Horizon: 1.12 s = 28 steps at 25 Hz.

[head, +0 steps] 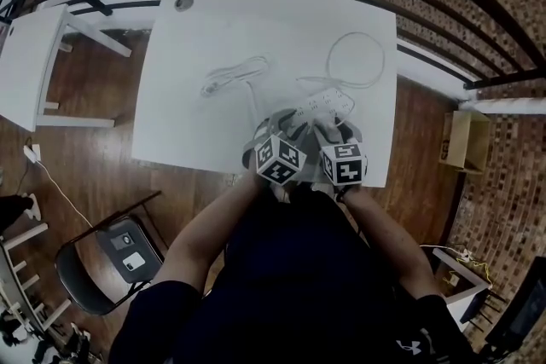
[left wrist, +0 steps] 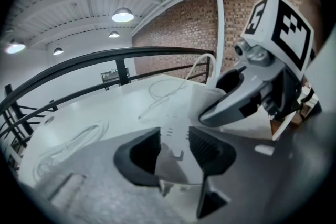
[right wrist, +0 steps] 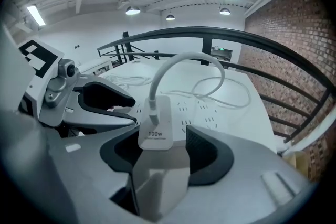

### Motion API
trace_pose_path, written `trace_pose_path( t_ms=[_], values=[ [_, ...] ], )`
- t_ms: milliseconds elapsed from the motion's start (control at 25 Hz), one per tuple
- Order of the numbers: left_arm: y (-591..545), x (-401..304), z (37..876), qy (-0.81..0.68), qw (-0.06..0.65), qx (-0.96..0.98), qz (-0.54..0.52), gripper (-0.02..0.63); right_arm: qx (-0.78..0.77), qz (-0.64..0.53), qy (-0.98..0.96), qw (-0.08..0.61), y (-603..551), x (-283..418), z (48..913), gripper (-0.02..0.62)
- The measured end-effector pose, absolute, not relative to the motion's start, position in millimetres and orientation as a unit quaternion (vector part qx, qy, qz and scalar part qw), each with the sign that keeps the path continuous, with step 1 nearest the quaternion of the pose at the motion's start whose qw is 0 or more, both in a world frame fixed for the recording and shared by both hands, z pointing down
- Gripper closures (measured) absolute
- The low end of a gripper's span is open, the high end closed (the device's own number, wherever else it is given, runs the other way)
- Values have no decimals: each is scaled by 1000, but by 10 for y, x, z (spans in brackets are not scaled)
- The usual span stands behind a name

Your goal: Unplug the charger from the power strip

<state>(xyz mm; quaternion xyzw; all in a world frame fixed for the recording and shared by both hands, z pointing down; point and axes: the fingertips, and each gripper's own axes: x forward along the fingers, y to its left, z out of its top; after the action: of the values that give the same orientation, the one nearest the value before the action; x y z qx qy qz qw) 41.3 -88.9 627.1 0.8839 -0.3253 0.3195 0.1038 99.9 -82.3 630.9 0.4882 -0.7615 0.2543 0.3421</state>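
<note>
At the far left of the head view a chair (head: 119,256) stands on the floor, with something small on its seat that I cannot identify. On the white table (head: 188,124) a loose white cable (head: 232,78) lies left of centre, well apart from the work.

Next comes the left gripper (left wrist: 174,152). Its own view shows the jaws wide apart, straddling one end of the power strip (left wrist: 176,123). The picture is blurred there, but I see no pad pressing, so I read it as holding nothing. From the head view the marker cubes cover both sets of jaws and the near end of the strip.

The charger (right wrist: 156,131) shows only in the right gripper view: a white block plugged into the strip, its cable (right wrist: 178,60) arching up from its top. The right gripper (right wrist: 163,150) has its jaws open on either side of the charger, with a clear gap at the right-hand pad, gripping nothing.

Further right, a looped cord (head: 357,60) lies on the table beyond the strip. Past the table's right edge a cardboard box (head: 465,141) sits on the floor; I cannot make out its contents.
</note>
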Motion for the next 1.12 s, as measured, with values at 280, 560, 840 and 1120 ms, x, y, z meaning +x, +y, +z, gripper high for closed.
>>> trace_pose_path(
  t_ms=[280, 560, 840, 1120],
  values=[
    [-865, 431, 6285, -324, 107, 893, 295, 436, 500, 213, -758, 362, -846, 982, 6284, 393],
    [-859, 439, 6289, -322, 116, 894, 290, 436, 501, 195, -763, 358, -882, 861, 6172, 444],
    [-859, 487, 6282, -327, 99, 895, 286, 440, 495, 200, -763, 364, -877, 977, 6265, 451],
    [-859, 485, 6275, -323, 100, 896, 287, 442, 496, 194, -764, 364, -897, 961, 6242, 452]
  ],
)
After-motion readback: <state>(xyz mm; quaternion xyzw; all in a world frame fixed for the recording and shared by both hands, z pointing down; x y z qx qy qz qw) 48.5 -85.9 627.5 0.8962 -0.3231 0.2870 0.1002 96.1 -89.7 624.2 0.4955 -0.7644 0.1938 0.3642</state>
